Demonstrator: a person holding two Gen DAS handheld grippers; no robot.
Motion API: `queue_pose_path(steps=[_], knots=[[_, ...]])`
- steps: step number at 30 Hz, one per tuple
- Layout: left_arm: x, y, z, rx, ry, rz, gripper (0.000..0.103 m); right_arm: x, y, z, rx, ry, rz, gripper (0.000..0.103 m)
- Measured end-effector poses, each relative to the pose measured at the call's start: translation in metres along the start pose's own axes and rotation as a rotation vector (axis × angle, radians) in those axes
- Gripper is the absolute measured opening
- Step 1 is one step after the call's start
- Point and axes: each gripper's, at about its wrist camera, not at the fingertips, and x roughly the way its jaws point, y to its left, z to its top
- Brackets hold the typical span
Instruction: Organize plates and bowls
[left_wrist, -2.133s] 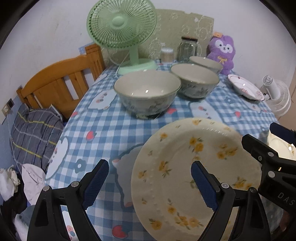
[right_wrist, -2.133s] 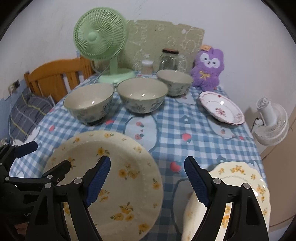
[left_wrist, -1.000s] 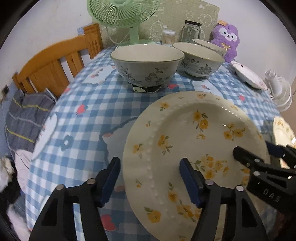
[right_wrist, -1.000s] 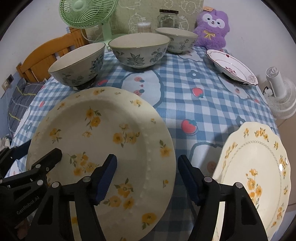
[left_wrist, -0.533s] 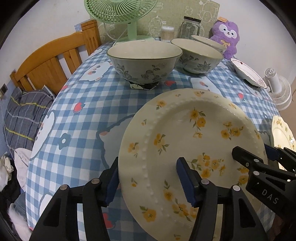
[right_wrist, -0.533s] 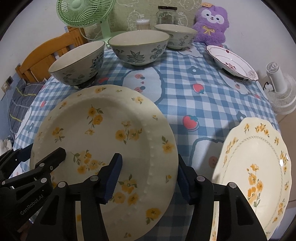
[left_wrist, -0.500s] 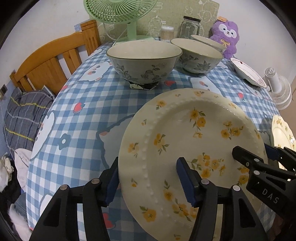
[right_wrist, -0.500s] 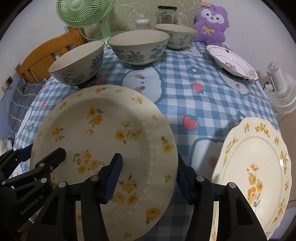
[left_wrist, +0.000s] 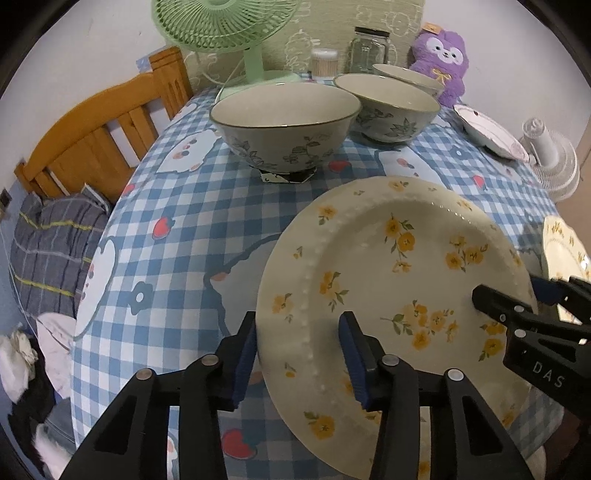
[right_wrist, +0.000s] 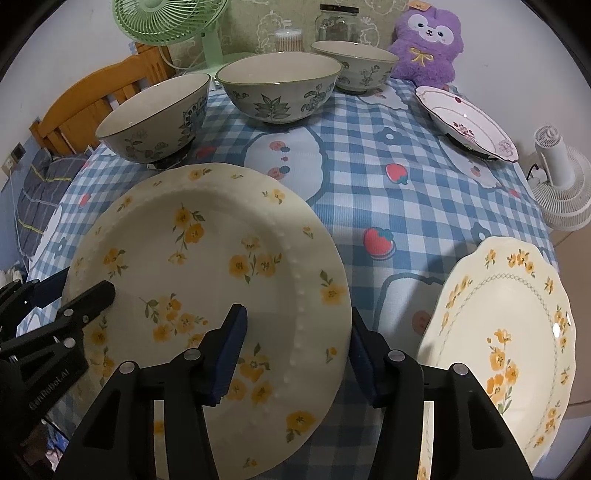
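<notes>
A round cream plate with yellow flowers is held between both grippers, raised over the front of the table. My left gripper is shut on its left rim. My right gripper is shut on its right rim. A second, scalloped yellow-flower plate lies at the front right. Three floral bowls stand in a row at the back. A white plate with red flowers sits at the back right.
The table has a blue checked cloth. A green fan, a glass jar, a cotton-swab tub and a purple plush stand along the back. A wooden chair is left; a white fan is right.
Both grippers came down and in onto the flower plate's rims and narrowed onto them. The plate now sits slightly higher and tilted against the table.
</notes>
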Motion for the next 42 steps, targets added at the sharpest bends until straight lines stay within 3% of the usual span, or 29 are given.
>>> queue_pose_path(steps=[18, 28, 42], knots=[[0.000, 0.004, 0.004, -0.048, 0.025, -0.010, 0.040, -0.003, 0.001, 0.002, 0.016, 0.001, -0.022, 0.052], [-0.002, 0.008, 0.005, -0.059, 0.030, -0.022, 0.038, -0.004, -0.006, 0.001, 0.048, -0.003, 0.012, 0.044], [-0.006, 0.007, 0.005, -0.083, 0.036, -0.019, 0.038, -0.010, -0.006, 0.001, 0.038, -0.022, 0.003, 0.044]])
